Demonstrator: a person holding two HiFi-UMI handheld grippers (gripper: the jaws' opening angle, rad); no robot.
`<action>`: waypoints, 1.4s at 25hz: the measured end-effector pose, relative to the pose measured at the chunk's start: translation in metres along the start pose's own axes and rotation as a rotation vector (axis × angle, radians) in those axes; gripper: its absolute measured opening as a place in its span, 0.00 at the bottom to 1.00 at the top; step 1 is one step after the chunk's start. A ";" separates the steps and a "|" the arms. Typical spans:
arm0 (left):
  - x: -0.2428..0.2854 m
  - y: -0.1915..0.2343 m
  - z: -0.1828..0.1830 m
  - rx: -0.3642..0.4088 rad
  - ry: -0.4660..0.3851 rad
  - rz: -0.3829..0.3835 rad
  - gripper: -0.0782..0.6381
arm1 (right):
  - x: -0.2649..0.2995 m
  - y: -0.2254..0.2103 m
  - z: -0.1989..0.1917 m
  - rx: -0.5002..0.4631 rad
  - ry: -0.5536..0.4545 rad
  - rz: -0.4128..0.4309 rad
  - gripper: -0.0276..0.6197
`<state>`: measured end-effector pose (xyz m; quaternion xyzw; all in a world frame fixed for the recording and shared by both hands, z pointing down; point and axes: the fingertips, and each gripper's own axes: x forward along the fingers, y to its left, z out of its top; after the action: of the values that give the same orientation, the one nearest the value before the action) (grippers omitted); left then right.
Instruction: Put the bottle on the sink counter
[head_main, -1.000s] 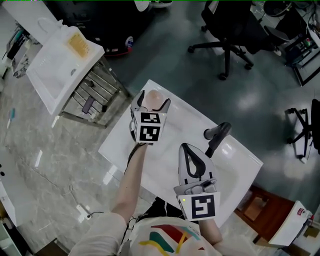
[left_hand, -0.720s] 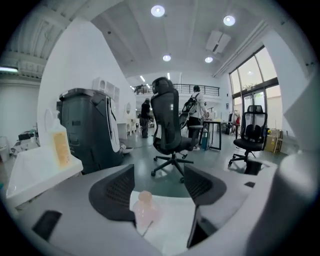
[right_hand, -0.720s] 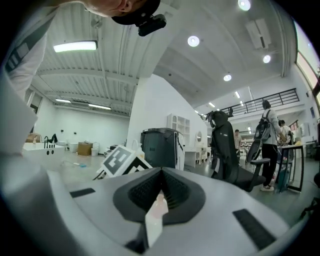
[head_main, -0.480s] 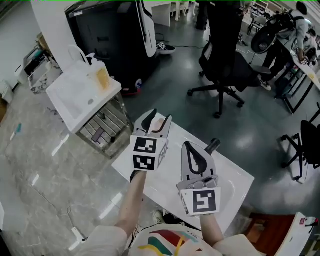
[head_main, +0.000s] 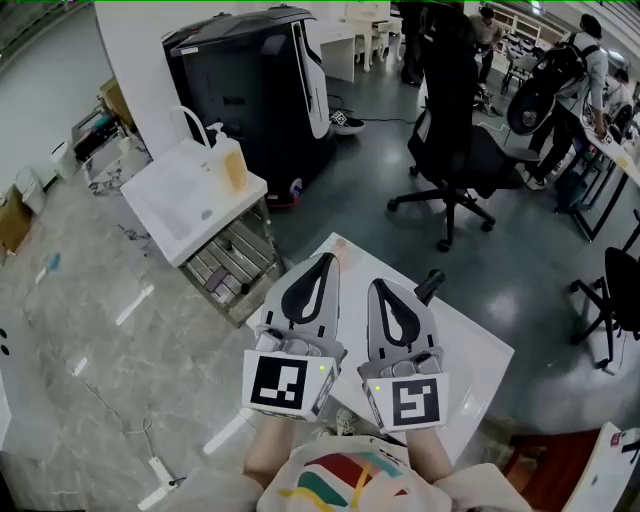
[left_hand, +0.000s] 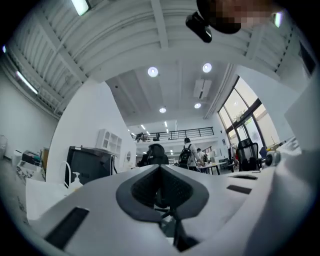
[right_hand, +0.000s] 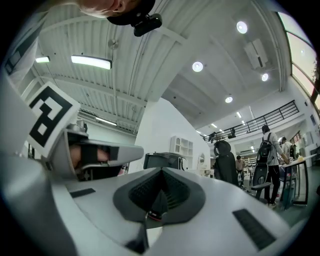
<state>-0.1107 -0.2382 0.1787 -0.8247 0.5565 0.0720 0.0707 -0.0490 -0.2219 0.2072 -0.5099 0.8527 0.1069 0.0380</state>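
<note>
In the head view my left gripper (head_main: 325, 262) and right gripper (head_main: 386, 290) are held side by side over the white sink counter (head_main: 465, 335). Both point away from me. The left gripper's jaws are closing fully together, and the left gripper view (left_hand: 160, 168) shows nothing between them. In the right gripper view the right gripper (right_hand: 162, 173) is shut and empty. A small pale pink patch (head_main: 339, 263) shows on the counter just beside the left gripper's tip. I cannot tell whether it is the bottle.
A black faucet (head_main: 430, 285) rises from the counter to the right of the grippers. Another white sink unit (head_main: 185, 195) with an amber bottle (head_main: 234, 164) stands at the left. A black office chair (head_main: 455, 150) and a dark machine (head_main: 250, 70) stand beyond, with people at the far desks.
The left gripper held a pale pink thing between wide jaws at the counter's far corner. It has since drawn back beside the right gripper, with its jaws shut and empty. The head view has tilted up.
</note>
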 end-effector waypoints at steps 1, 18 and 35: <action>-0.012 -0.001 0.008 -0.003 -0.024 0.014 0.13 | -0.004 0.003 0.004 -0.001 -0.016 0.003 0.06; -0.088 0.004 -0.025 0.092 0.008 0.164 0.13 | -0.047 0.039 -0.008 -0.026 0.010 0.044 0.06; -0.083 0.004 -0.035 0.090 0.035 0.154 0.13 | -0.049 0.042 -0.005 -0.011 0.001 0.040 0.06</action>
<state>-0.1441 -0.1712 0.2292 -0.7767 0.6220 0.0376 0.0922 -0.0623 -0.1613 0.2263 -0.4930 0.8621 0.1122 0.0328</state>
